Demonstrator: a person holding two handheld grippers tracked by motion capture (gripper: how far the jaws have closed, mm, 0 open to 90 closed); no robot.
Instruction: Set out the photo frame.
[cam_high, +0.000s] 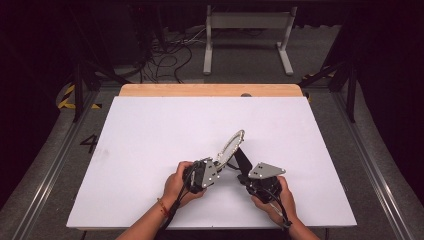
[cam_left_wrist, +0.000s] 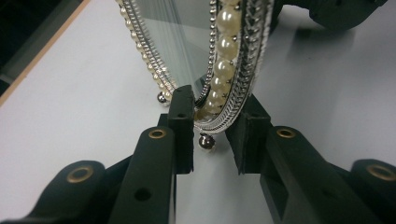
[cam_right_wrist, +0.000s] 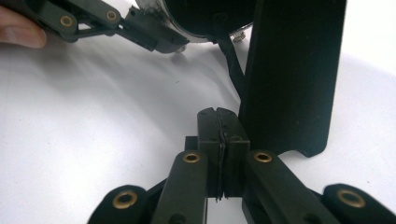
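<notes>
White table (cam_high: 150, 130), one pearl-rimmed mirror (cam_high: 231, 146) clamped by left gripper (cam_left_wrist: 212, 135), right gripper (cam_right_wrist: 223, 135) closed, seemingly empty.

Two bare forearms, no sleeves. A red band circles the left wrist (cam_high: 161, 204). Each hand holds a black gripper with brass rivets (cam_left_wrist: 157, 134) on its linked jaws. Grey three-cornered plates (cam_high: 266, 171) with small screws top them. Black cables (cam_high: 283, 210) trail back along the wrists.
</notes>
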